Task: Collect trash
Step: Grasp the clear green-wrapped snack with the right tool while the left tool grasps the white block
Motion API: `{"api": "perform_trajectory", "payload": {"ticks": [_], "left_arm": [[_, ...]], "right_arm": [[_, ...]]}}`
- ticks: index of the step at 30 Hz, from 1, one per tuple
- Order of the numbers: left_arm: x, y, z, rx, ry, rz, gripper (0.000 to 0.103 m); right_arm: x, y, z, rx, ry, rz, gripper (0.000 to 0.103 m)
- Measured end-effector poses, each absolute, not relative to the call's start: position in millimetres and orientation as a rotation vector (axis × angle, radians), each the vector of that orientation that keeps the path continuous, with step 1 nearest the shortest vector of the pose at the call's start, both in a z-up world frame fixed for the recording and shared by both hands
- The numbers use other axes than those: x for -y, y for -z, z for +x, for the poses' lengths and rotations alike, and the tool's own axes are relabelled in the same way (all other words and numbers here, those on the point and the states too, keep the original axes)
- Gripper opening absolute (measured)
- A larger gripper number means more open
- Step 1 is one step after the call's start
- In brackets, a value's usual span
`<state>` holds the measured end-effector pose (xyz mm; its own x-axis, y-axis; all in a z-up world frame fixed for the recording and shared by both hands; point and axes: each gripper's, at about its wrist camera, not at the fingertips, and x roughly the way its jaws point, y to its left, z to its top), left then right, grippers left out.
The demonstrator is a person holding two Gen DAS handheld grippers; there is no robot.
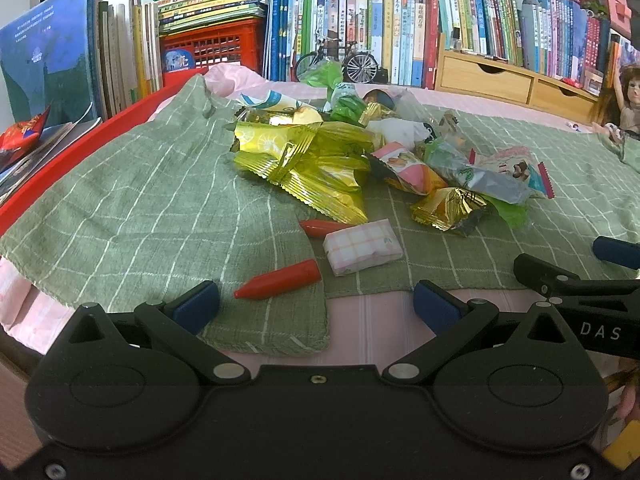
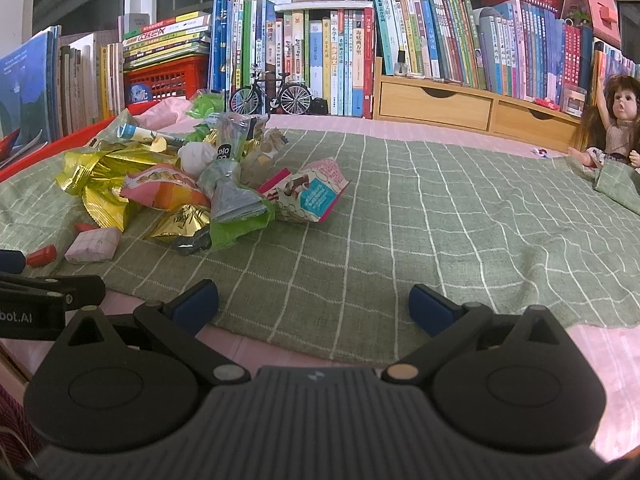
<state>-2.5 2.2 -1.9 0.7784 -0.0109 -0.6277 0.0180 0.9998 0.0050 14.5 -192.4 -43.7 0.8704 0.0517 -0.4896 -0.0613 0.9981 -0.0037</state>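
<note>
A heap of trash lies on a green checked cloth [image 1: 140,200] [image 2: 440,220]: yellow-gold wrappers [image 1: 316,160] [image 2: 96,176], a pink-orange packet [image 1: 408,168] [image 2: 164,188], a small gold wrapper [image 1: 448,208] [image 2: 180,224], a pink-blue packet [image 2: 312,196], and a checked tissue pack [image 1: 362,246] [image 2: 94,244]. Two red crayon-like pieces [image 1: 280,280] [image 1: 324,227] lie in front. My left gripper [image 1: 316,304] is open just short of the near red piece, holding nothing. My right gripper [image 2: 314,302] is open over bare cloth, right of the heap.
A red bin rim [image 1: 80,152] sits at the left with the cloth draped over it. Books [image 2: 440,32], a red basket [image 1: 212,44], a toy bicycle [image 2: 272,94] and wooden drawers [image 2: 460,106] line the back. A doll [image 2: 616,120] sits far right.
</note>
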Motion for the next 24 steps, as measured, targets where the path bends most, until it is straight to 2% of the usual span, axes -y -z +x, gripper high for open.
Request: {"api": "perform_trajectory", "payload": {"ticks": [9,14,17,20,22,24], "left_arm": [[-2,0,-5,-0.660,0.028,0.027,0.103],[-7,-12,-14,-0.589,0.052,0.025,0.102],[-12,-22,-19,-0.546,0.074,0.010,0.095],[-16,-31,-22,-0.526,0.098,-0.008,0.082],[-15,-32,-23,-0.526,0.110,-0.003,0.072],[-14,-32,-22,-0.534,0.116,0.003,0.055]], "right_arm": [[195,41,14,-0.513,-0.078,-0.005,0.103],[201,27,5,-0.444,-0.126,0.024,0.102],[201,15,5,-0.412,-0.172,0.037,0.098],[198,8,12,-0.414,-0.221,0.028,0.092],[193,6,17,-0.415,-0.239,0.010,0.088],[188,5,21,-0.416,-0.245,-0.008,0.077]]}}
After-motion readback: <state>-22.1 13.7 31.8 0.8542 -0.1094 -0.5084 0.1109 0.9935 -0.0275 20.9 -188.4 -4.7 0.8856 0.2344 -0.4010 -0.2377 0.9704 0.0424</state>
